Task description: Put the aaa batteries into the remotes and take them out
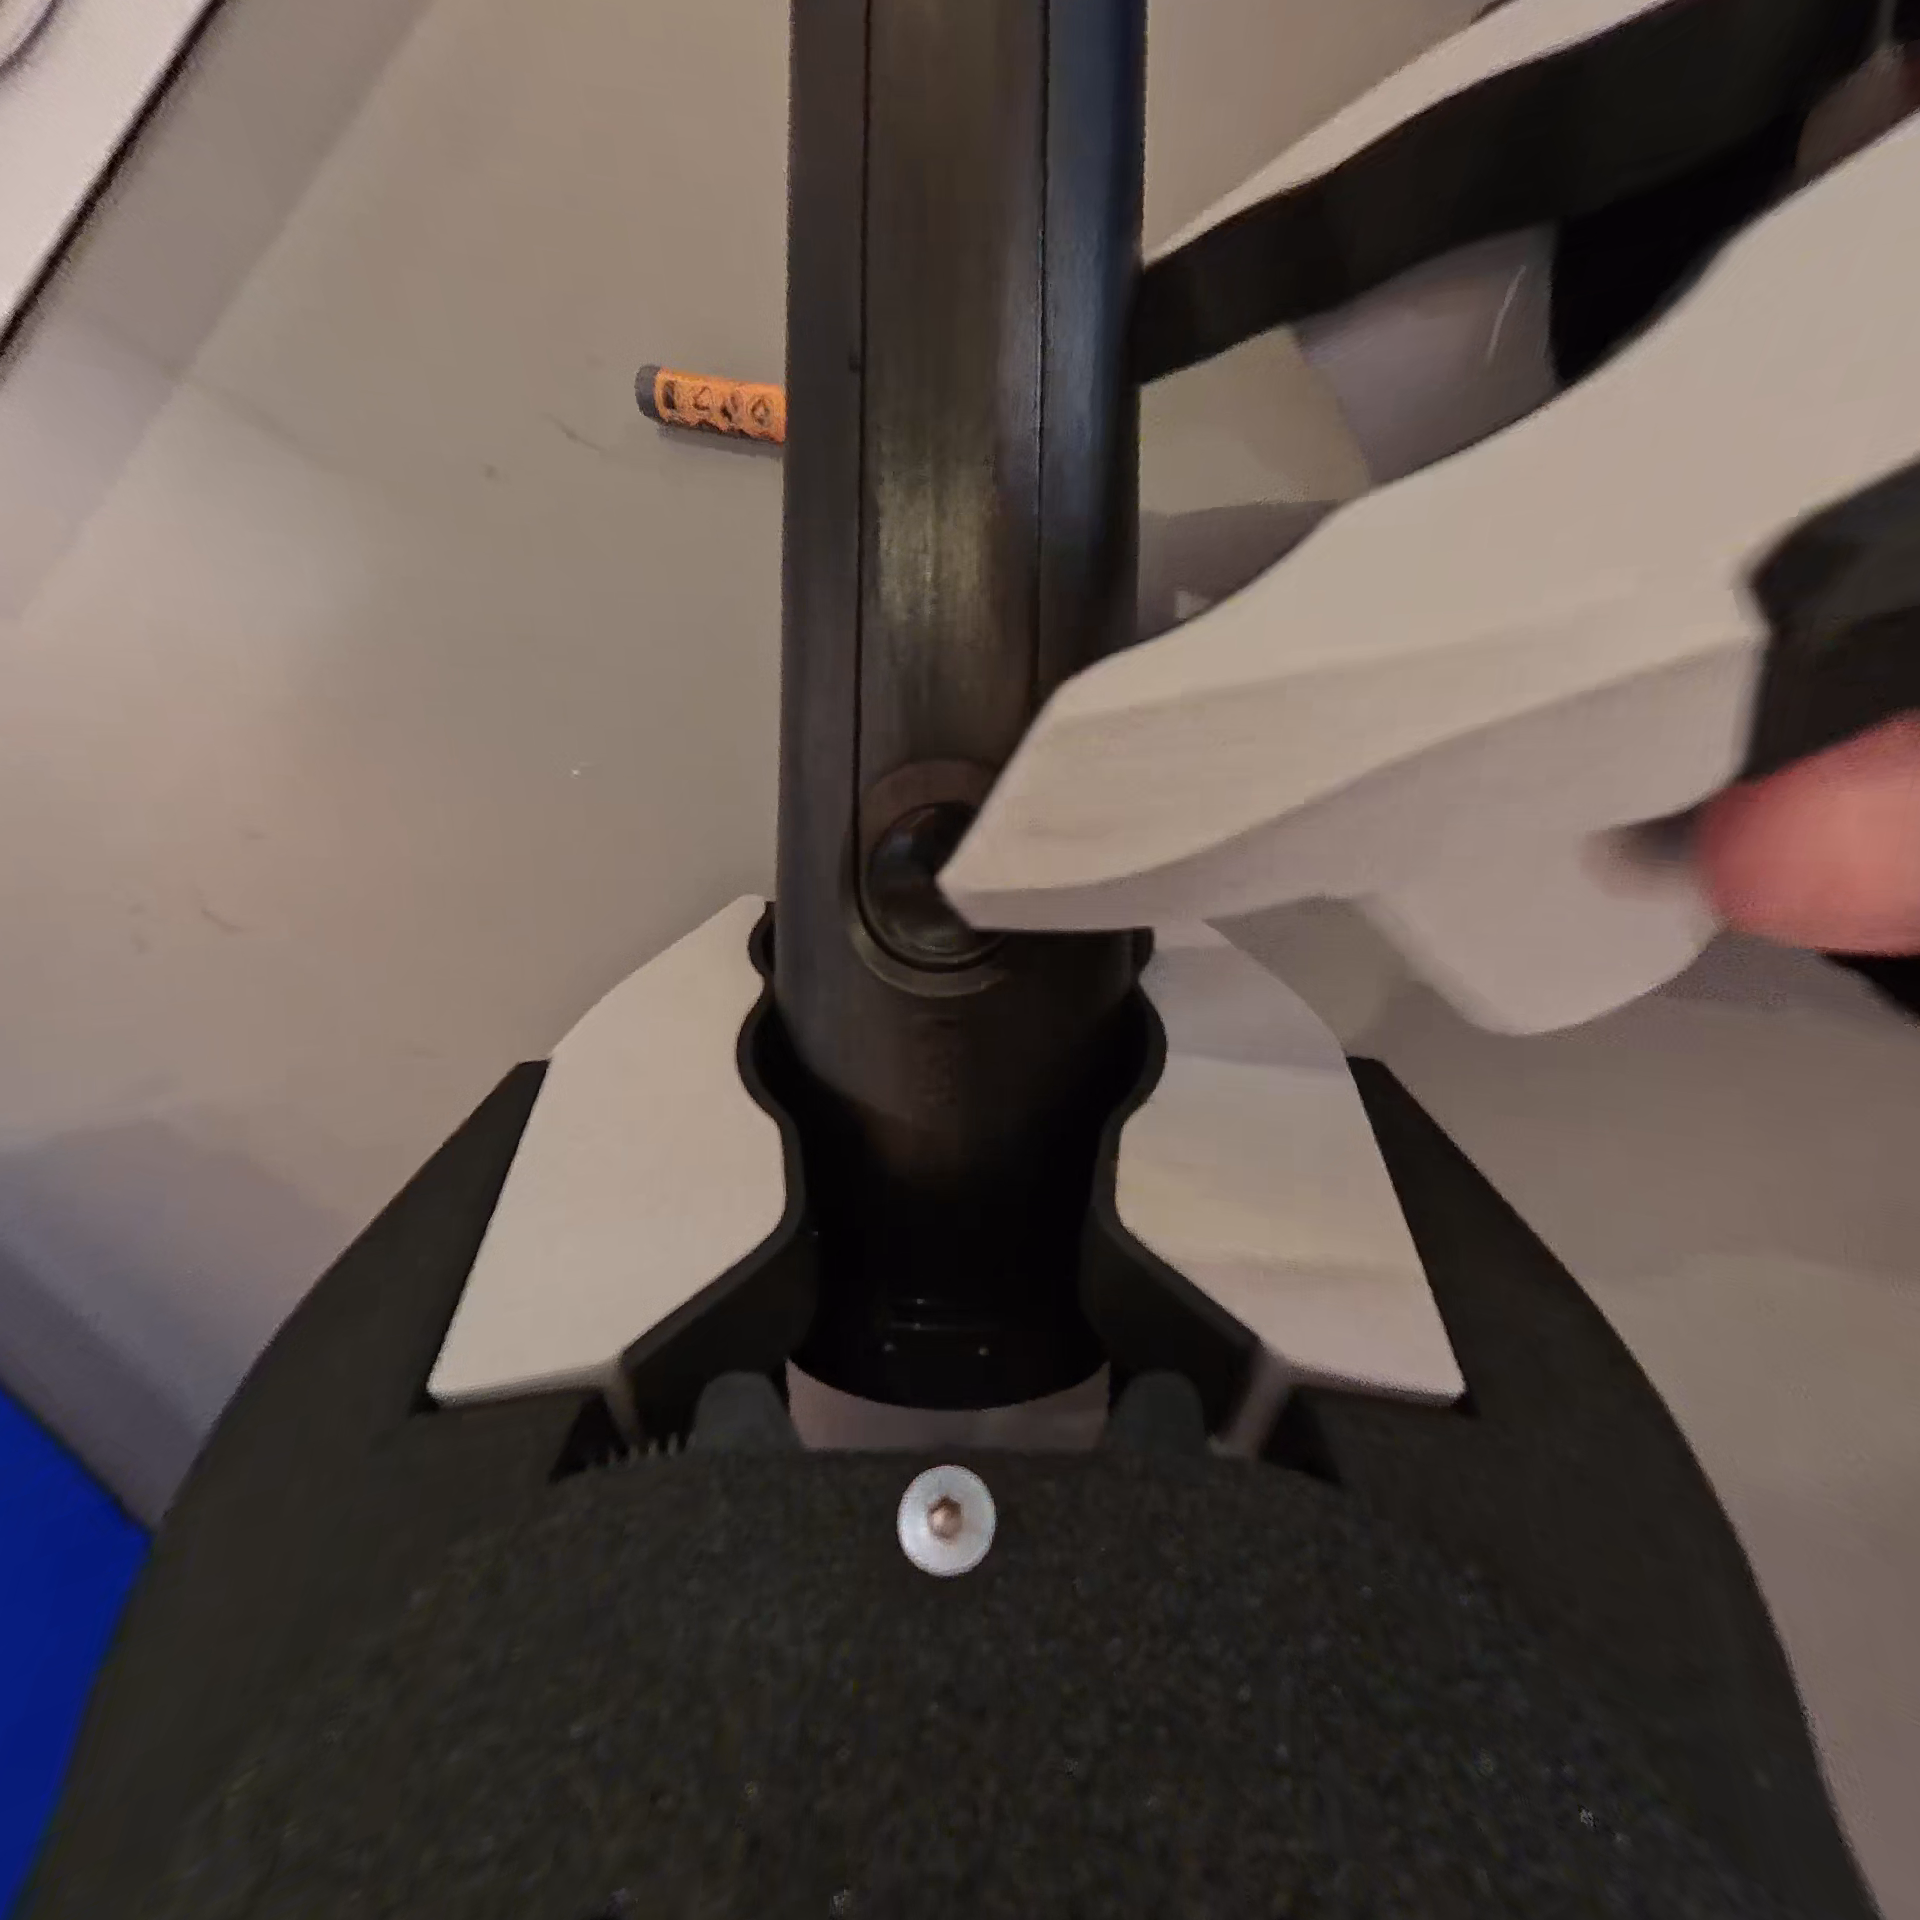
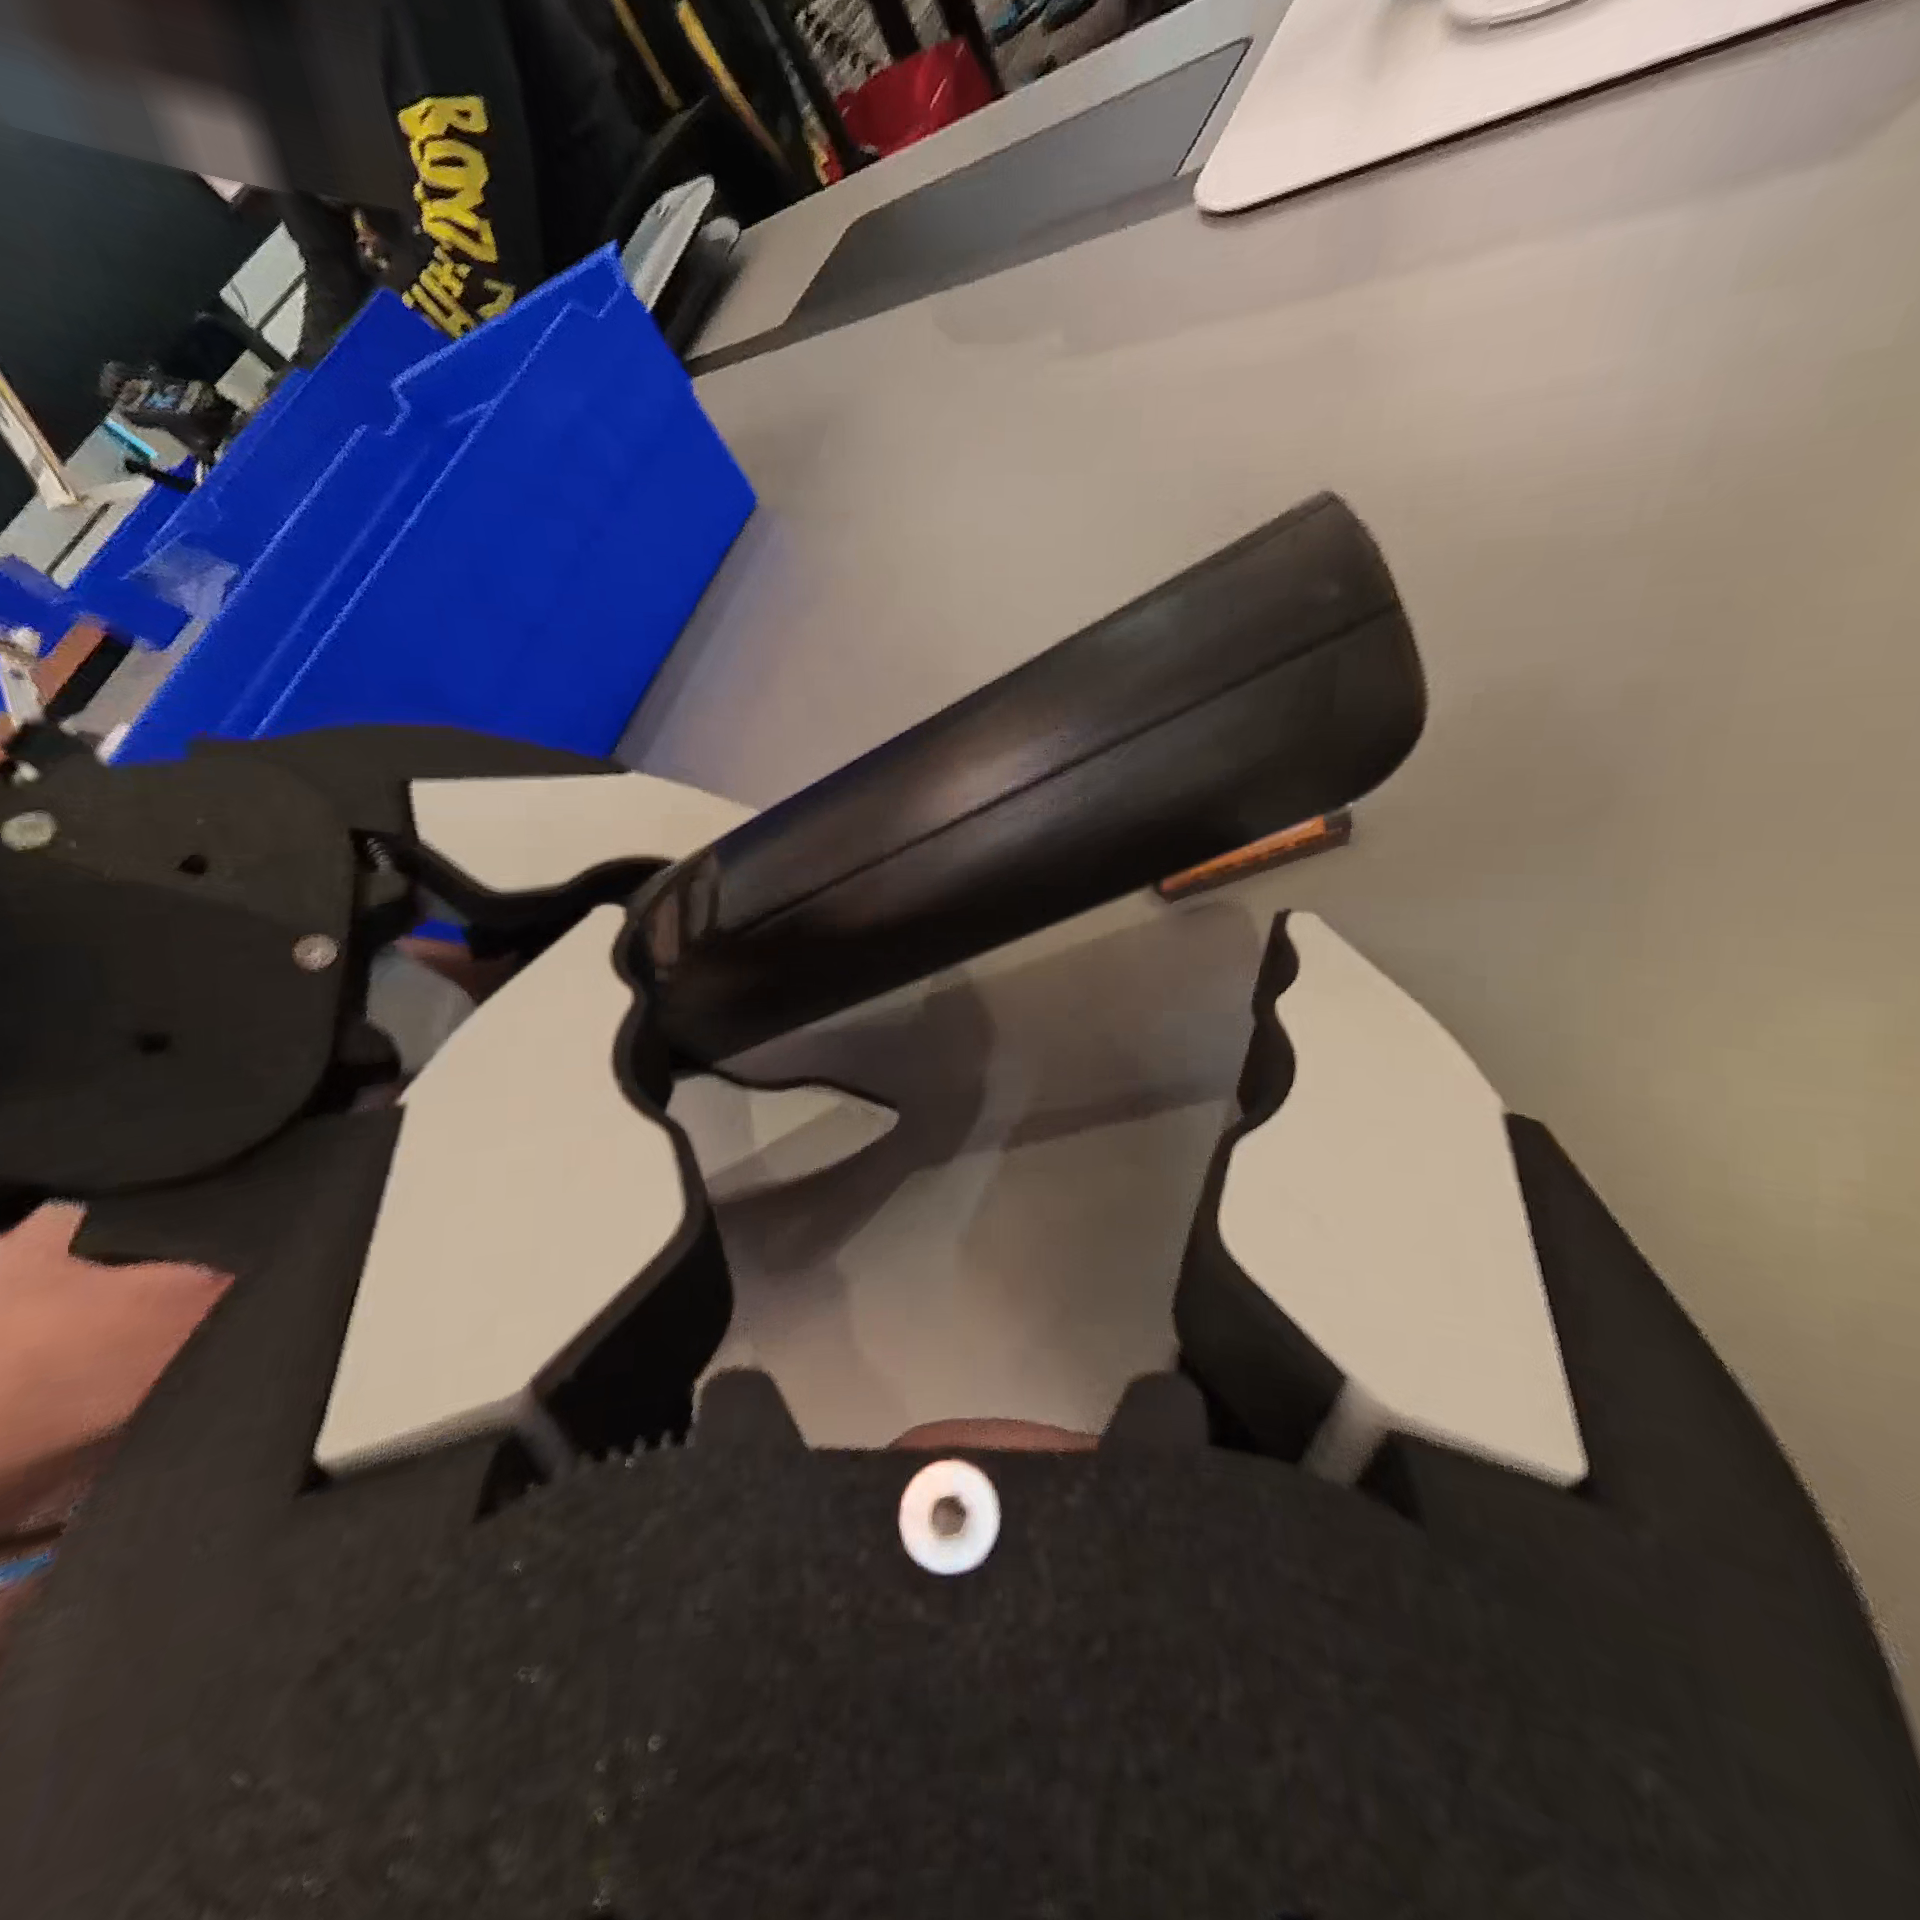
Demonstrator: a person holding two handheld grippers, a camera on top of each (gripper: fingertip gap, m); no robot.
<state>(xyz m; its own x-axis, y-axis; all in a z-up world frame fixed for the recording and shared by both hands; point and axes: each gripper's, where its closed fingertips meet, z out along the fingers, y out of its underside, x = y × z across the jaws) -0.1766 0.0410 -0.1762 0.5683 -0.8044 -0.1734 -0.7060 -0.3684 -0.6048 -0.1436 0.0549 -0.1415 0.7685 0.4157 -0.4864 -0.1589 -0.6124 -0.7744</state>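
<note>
Black remote (image 1: 956, 582) is clamped in my left claw (image 1: 951, 997), held steady so my spread right claw (image 2: 951, 1039) can press its back cover; battery (image 1: 717, 405) lies on surface (image 1: 364, 727), centre-left.

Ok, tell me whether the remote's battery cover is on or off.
On. The remote, clamped in the left gripper, shows an unbroken back panel; the right gripper's fingertip rests at its round recess.

The black remote (image 1: 951, 499) runs off the top edge in the left wrist view, and its near end is buried between the left tongs (image 1: 951, 997). The right tongs (image 1: 1382, 748) are motion-blurred there. An orange battery (image 2: 1257, 854) lies half hidden behind the remote — its ends unreadable.
</note>
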